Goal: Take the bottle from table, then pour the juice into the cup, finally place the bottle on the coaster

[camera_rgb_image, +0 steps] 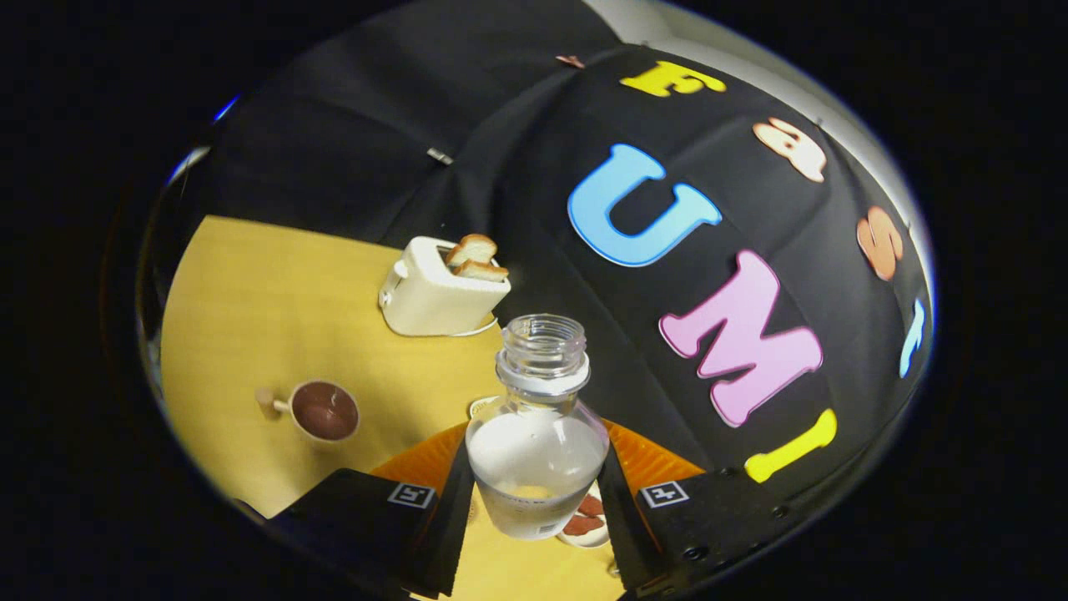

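One bottle clamped, one cup on the table.

One cup (324, 410) stands mid-table (250, 300), one toaster (438, 292) with two toast slices (476, 256) at its far edge; the gripper (534, 488) squeezes the open bottle (538, 426) between both fingers.

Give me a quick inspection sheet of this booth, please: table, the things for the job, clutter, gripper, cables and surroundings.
Surface: yellow wooden table, tilted in this view.
Job's things: clear uncapped bottle held between the fingers, pale liquid in its lower body. Cup with a handle, dark inside, stands on the table beyond the fingers. Coaster: cannot tell which item it is.
Clutter: cream toaster with two bread slices sticking up; small plate with reddish pieces behind the bottle.
Gripper: gripper shut on the bottle, both fingers pressing its sides.
Cables: nothing seen.
Surroundings: black cloth wall behind the table.
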`<state>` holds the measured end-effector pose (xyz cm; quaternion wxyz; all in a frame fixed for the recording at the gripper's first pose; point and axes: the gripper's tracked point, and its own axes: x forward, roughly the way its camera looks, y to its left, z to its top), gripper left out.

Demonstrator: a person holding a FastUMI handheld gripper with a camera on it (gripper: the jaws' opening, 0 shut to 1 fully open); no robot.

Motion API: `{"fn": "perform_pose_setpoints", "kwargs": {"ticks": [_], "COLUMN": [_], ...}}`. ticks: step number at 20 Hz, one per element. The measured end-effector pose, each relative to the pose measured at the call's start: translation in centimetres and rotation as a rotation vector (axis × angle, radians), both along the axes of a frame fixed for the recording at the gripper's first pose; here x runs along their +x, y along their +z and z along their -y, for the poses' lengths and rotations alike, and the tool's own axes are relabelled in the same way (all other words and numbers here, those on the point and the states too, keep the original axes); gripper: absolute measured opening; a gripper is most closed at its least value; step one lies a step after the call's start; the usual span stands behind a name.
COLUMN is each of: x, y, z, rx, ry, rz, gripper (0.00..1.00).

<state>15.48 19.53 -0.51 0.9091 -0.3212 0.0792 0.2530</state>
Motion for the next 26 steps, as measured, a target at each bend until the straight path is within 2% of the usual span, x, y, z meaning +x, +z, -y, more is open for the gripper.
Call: {"fn": "perform_pose_setpoints", "kwargs": {"ticks": [5,9,15,20,22,26], "x": [0.9,1.8,4.7,7.1,7.9,8.6], "y": [0.0,-1.5,-7.1,-12.2,-13.4,-15.2], "z": [2.9,3.1,3.8,4.2,4.5,4.7], "rx": [0.161,0.352,0.535,0.549,0.527,0.564], "ry": [-0.075,-0.099,-0.154,-0.174,-0.179,-0.188], "rz": [-0.088,-0.166,-0.209,-0.171,-0.137,-0.150], "gripper": [0.74,0.74,0.74,0.74,0.74,0.74]}}
